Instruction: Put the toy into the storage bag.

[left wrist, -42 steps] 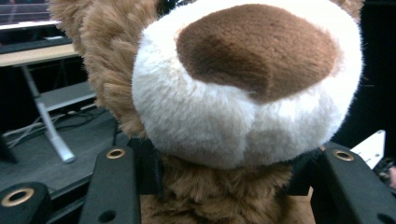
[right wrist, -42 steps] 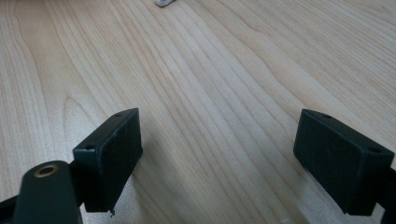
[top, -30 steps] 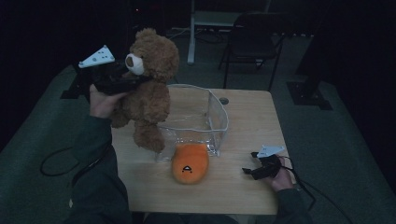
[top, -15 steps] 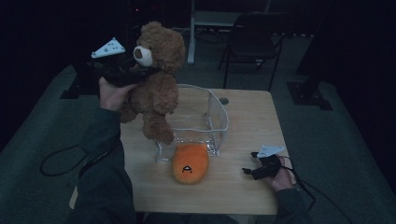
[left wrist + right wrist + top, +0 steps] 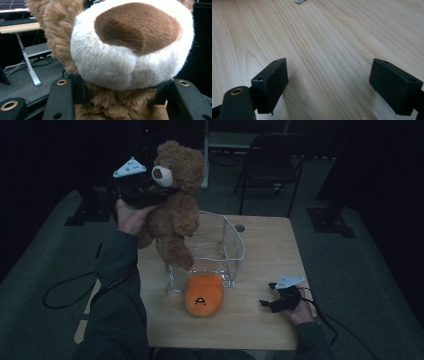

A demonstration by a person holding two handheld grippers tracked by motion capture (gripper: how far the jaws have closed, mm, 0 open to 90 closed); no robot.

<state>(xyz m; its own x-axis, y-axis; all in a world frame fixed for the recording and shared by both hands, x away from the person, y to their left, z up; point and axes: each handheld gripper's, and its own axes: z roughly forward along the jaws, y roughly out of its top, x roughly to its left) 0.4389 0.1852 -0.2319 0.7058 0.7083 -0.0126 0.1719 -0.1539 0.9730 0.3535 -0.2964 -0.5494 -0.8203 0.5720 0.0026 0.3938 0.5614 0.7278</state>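
Observation:
A brown teddy bear (image 5: 175,215) hangs in the air over the table's left side, its legs just above the rim of a clear plastic bin (image 5: 232,247). My left gripper (image 5: 159,194) is shut on the bear's neck, right under its white muzzle (image 5: 130,47); the two black jaws press into the fur on either side. An orange plush toy (image 5: 202,293) lies on the table in front of the bin. At the front right, my right gripper (image 5: 266,296) rests on the wooden table (image 5: 317,37), jaws open with nothing between them.
A black chair (image 5: 272,160) stands behind the table. A small round grey piece (image 5: 240,228) lies on the tabletop behind the bin. A cable (image 5: 65,290) loops over the floor at the left. A desk frame (image 5: 27,57) stands behind the bear.
My left gripper has carried the bear to the right and slightly up, from beside the table to just over the bin's left rim. The right gripper has stayed put.

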